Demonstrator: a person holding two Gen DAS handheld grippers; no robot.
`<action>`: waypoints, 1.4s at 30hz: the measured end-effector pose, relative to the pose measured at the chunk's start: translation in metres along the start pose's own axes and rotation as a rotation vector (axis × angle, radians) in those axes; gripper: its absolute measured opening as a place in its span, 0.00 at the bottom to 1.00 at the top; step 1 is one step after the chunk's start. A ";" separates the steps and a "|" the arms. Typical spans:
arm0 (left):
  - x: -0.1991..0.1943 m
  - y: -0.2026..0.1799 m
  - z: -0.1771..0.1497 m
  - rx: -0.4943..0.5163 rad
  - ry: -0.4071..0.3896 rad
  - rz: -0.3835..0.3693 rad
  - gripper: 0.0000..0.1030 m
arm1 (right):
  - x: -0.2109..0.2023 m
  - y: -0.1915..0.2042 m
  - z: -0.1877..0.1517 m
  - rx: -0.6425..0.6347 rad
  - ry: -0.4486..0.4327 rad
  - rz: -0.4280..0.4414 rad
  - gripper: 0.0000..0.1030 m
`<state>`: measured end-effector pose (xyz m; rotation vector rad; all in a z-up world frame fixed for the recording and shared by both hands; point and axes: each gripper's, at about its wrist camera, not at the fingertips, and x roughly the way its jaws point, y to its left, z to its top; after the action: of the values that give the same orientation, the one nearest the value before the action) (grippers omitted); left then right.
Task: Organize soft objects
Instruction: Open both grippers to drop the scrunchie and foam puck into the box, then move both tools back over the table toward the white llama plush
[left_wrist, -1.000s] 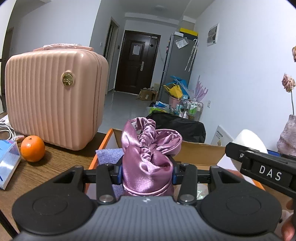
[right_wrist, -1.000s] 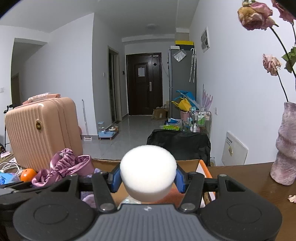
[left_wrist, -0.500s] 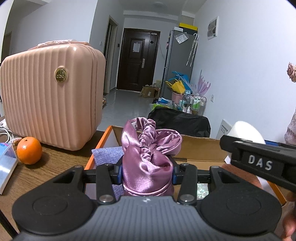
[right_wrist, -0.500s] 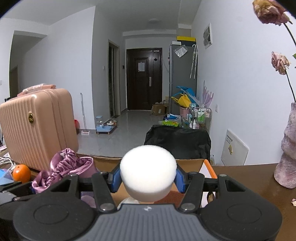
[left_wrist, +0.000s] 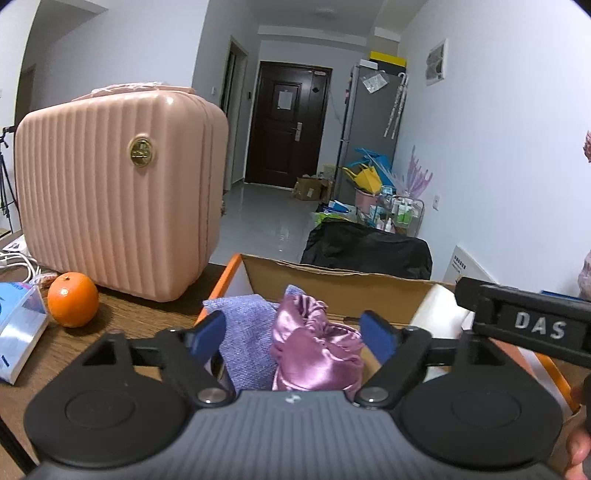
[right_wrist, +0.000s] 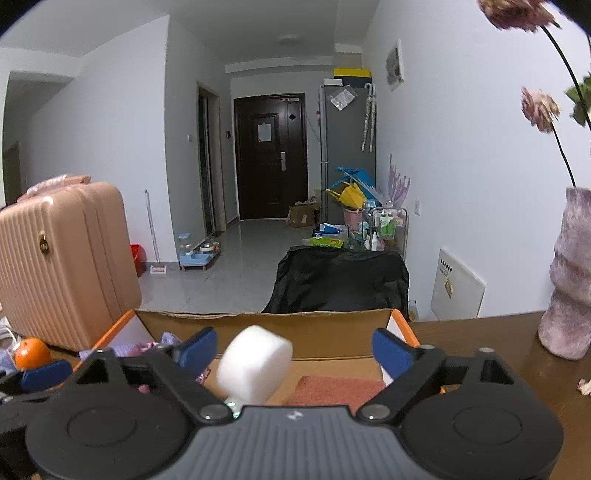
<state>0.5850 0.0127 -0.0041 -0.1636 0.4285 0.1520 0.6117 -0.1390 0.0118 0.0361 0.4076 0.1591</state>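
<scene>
My left gripper (left_wrist: 293, 334) is open over the cardboard box (left_wrist: 332, 275). The purple satin bonnet (left_wrist: 314, 350) sits loose between its fingers, inside the box, next to a lilac cloth (left_wrist: 243, 325). My right gripper (right_wrist: 293, 345) is open above the same box (right_wrist: 325, 325). The white sponge puff (right_wrist: 255, 363) is free between its fingers, blurred and tilted, above the box floor. The puff also shows in the left wrist view (left_wrist: 439, 308), behind the right gripper's body. A reddish-brown cloth (right_wrist: 340, 386) lies in the box on the right.
A pink ribbed case (left_wrist: 118, 192) stands left of the box, with an orange (left_wrist: 72, 304) and a blue-white packet (left_wrist: 18, 328) in front of it. A mottled vase (right_wrist: 569, 277) with dried flowers stands on the wooden table at the right. A black bag (right_wrist: 340, 280) lies behind the box.
Both grippers have opened. The bonnet has dropped from the left gripper into the box, and the puff has left the right gripper's hold and is falling.
</scene>
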 end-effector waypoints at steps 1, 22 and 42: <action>0.000 0.001 0.000 -0.002 -0.001 0.006 0.91 | 0.000 -0.002 0.000 0.012 -0.002 -0.002 0.97; -0.010 0.015 -0.001 -0.044 -0.014 0.045 1.00 | -0.022 -0.006 -0.003 0.041 -0.038 0.013 1.00; -0.074 0.048 -0.023 -0.004 -0.027 0.022 1.00 | -0.126 0.003 -0.031 -0.103 -0.155 0.071 1.00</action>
<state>0.5003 0.0467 0.0011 -0.1603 0.4037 0.1760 0.4850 -0.1559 0.0323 -0.0386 0.2429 0.2454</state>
